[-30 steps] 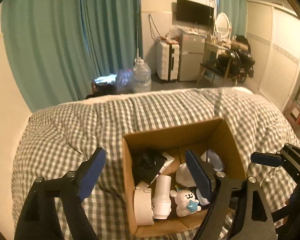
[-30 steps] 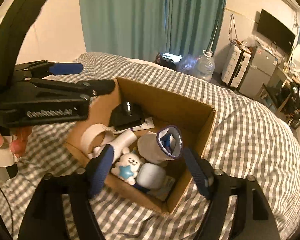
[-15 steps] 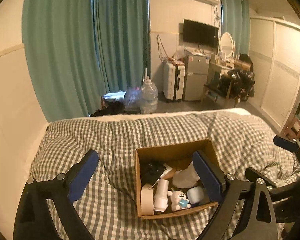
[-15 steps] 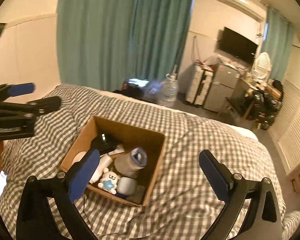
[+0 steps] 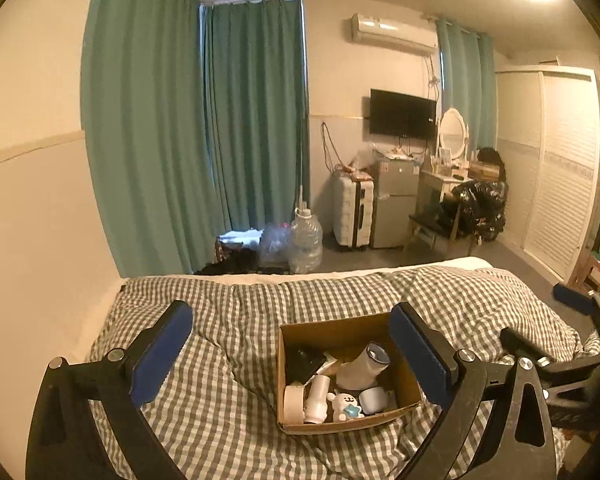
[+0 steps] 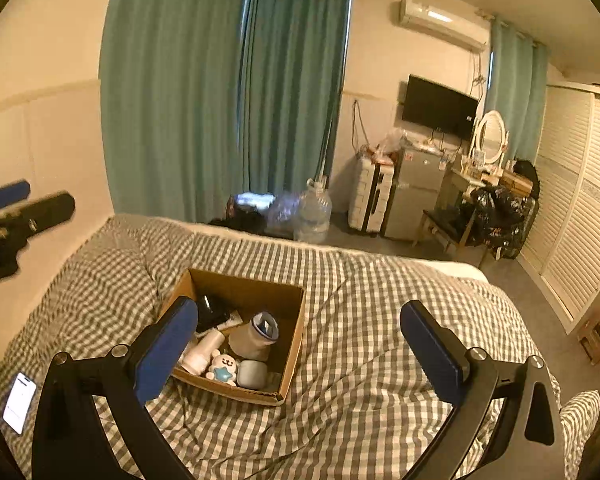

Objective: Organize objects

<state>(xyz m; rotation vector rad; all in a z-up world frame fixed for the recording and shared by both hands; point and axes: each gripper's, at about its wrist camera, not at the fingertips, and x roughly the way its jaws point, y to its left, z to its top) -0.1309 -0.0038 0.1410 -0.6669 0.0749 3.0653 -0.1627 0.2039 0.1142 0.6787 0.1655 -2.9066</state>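
Left gripper (image 5: 290,354): held above the bed, blue-padded fingers (image 5: 162,354) spread wide apart, nothing between them.
Right gripper (image 6: 298,354): likewise raised over the bed, blue pads (image 6: 428,354) far apart and gripping nothing; seen also at the right edge of the left wrist view.
Cardboard box (image 6: 294,344): open-topped, resting on the checked duvet (image 6: 380,320) — toward the left half of the bed, well below both grippers.
Box contents: all lying inside, crowded together.
Grey sock (image 5: 364,368): bundled, dark-rimmed opening tilted upward, near the right wall of the box.
Black object (image 5: 306,360): at the back left corner; kind cannot be told.
Tape roll (image 5: 292,402): standing on edge against the left wall, at the front.
White bottle (image 5: 315,398): lying just beside the tape roll.
Toy figure (image 5: 346,404): white, with a blue star on its front, at the front of the box.
Pale blue cup (image 5: 373,399): touching the toy figure on its right.
Phone (image 6: 19,402): lit screen up, on the duvet near the left edge of the right wrist view, apart from the box.
Room beyond: teal curtains (image 5: 256,120), large water jug (image 5: 306,246) on the floor, white suitcase (image 5: 352,212), wall television (image 5: 403,114).
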